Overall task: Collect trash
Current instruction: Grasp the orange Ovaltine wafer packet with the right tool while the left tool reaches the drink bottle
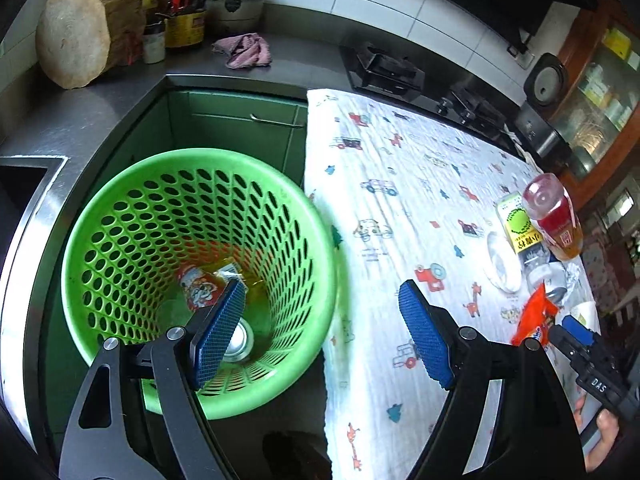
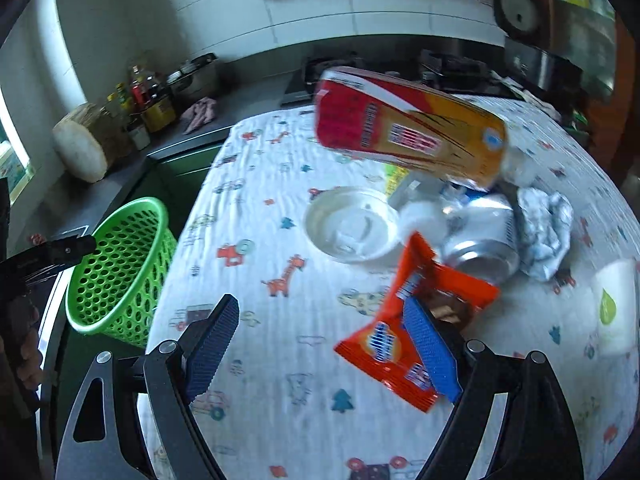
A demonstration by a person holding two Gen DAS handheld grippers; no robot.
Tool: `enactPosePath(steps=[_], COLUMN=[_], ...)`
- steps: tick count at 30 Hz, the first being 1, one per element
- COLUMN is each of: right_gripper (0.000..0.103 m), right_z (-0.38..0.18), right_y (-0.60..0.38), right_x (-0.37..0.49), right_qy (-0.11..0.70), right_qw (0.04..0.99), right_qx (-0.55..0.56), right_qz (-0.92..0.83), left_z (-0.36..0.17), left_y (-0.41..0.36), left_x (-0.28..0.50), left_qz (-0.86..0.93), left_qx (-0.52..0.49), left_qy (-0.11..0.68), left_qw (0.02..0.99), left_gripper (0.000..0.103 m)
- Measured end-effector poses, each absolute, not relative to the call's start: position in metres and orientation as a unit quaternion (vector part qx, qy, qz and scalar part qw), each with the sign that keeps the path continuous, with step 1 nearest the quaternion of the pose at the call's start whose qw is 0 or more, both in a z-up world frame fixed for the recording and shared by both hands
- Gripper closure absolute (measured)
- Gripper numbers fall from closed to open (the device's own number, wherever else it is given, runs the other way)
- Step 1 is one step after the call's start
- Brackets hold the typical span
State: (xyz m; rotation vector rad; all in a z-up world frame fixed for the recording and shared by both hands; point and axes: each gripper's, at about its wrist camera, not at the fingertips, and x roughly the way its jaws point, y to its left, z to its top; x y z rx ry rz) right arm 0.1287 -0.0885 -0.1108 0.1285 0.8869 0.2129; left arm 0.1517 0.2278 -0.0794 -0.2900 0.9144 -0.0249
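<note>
Both my grippers open, nothing held.
Left gripper [image 1: 320,312] above green basket [image 1: 120,200]; right gripper [image 2: 324,344] over orange wrapper [image 2: 400,364].

**Black two-finger grippers with blue ribbed pads**

The left gripper [image 1: 322,328] has two matte black arms, each a flat plate with a rounded cut-out slot near its base. Round silver screw heads sit at the linkage pivots, two on each side. Each finger ends in a rectangular pad [image 1: 219,334] of bright blue rubber with a fine ribbed, grid-like texture. The right gripper [image 2: 320,354] is built alike: black slotted plates, silver pivot screws, blue ribbed pads [image 2: 430,350]. Seen from the left wrist camera, the right gripper's black body carries white lettering reading "DAS". A fingertip shows at the handle below it.
</note>
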Motion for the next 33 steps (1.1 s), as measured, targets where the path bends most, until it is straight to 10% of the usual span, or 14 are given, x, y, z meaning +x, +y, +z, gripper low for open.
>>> enactPosePath(steps=[19,26,33], right_gripper=[0.022,0.052,0.059], right_z=[-0.160,-0.165,-0.159], right_y=[-0.134,-0.132,-0.147], right_x=[0.168,0.171,0.147], right_qy=[0.494,0.507,0.505], right_qw=[0.849,0.844,0.844], right_qx=[0.182,0.171,0.175], right_qz=[-0.030,-0.048,-0.041], left_z=[-0.051,-0.025,0.000], left_y=[0.155,0.112,0.053], left_x=[0.209,0.225,0.238], left_qz=[-0.139,-0.205,-0.302], left_qx=[-0.037,0.038,0.126], left_qy=[0.434,0.411,0.385], left_qw=[0.889,0.888,0.863], left_gripper=[0.021,0.014,0.013])
